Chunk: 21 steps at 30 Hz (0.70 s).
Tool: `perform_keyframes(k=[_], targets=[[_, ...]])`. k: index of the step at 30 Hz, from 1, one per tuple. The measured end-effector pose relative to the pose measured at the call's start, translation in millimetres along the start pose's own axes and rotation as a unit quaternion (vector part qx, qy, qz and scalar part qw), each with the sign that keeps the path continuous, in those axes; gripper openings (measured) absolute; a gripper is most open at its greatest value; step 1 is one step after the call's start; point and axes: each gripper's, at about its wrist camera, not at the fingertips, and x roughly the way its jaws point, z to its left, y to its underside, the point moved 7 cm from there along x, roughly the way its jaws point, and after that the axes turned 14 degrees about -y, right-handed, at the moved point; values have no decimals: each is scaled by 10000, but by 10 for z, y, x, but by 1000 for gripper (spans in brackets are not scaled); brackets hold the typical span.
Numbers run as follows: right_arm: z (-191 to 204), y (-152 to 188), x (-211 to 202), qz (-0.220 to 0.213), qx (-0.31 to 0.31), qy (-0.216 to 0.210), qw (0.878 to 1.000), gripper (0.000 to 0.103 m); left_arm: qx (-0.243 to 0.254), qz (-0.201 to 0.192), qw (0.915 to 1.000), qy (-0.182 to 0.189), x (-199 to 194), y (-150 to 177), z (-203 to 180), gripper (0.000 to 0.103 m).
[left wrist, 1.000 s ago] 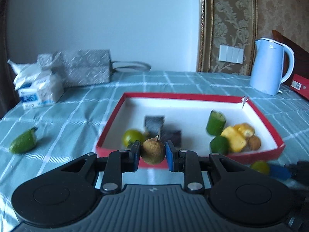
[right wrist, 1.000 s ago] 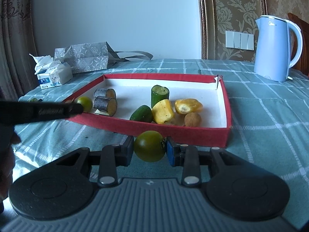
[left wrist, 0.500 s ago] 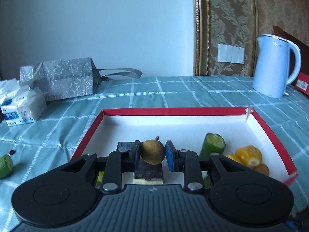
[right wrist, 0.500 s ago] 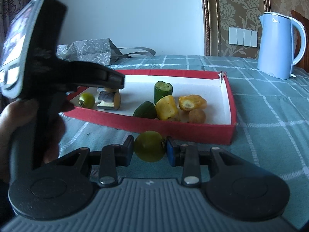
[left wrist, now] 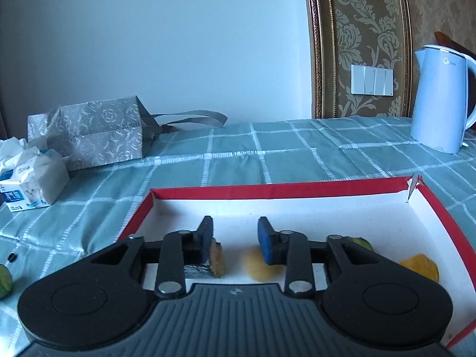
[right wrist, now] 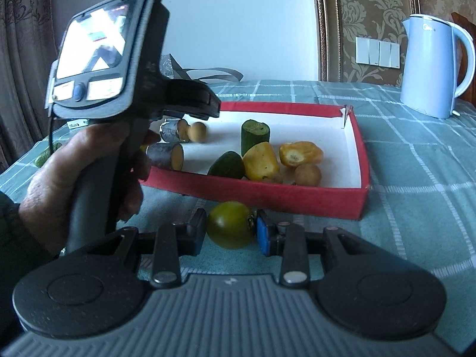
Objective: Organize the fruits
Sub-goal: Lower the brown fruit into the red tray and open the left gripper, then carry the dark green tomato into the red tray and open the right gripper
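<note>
The left gripper (left wrist: 235, 239) hangs low over the near left part of the red tray (left wrist: 279, 185), its blue-padded jaws spread wide with nothing between them. Seen from the right wrist camera, the person's left hand (right wrist: 86, 172) wraps the grey handle of that tool, held upright, its small screen lit and its nose reaching in over the tray's left end. Just below the open jaws lies a small round brown fruit (right wrist: 197, 131), blurred in the left view, resting on the white tray floor beside a dark-skinned cut piece (right wrist: 174, 130) with a pale yellow face; a second such piece (right wrist: 166, 156) lies nearer the front wall. The right gripper (right wrist: 230, 229) sits level outside the tray, close to its front wall, jaws closed on a glossy green round fruit (right wrist: 230, 224) that fills the gap between the pads, above the teal checked cloth covering the surface (right wrist: 416, 178). Farther right in the tray are an upright green cylinder piece (right wrist: 255, 136), a dark green wedge (right wrist: 227, 165), two yellow pieces (right wrist: 261, 162) and another brown fruit (right wrist: 308, 174), clustered and mostly touching. A green fruit (left wrist: 4, 279) lies on the cloth well left of the tray. A pale blue kettle (right wrist: 431, 65) stands at the far right.
</note>
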Motion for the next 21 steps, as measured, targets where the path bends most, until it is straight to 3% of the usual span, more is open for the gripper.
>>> perform_keyframes(k=[2,3,4,7,10,21], targets=[[-5,3,4,9,18,-3,10000,33,-58,48,9999,118,-12,5,-6,62],[-6,3,4,16,22,-5,10000,33,-107,37,9999,115,-26,8,5,79],[-7,3,6,23,27,-9,10000,33,-182,-68,9998,67,-59,3,39,82],[-18,1,2,11,39,-12,10000,33,-178,-318,9992,-143,-178,-19,146,82],[-13,0,3,2,27,-2,10000,33,-322,-337,9988,-130,-313,52,302,82],[-8,8,-10,-4,49,8,10000,33,-496,-7,9987,116,-746,511,715,82]])
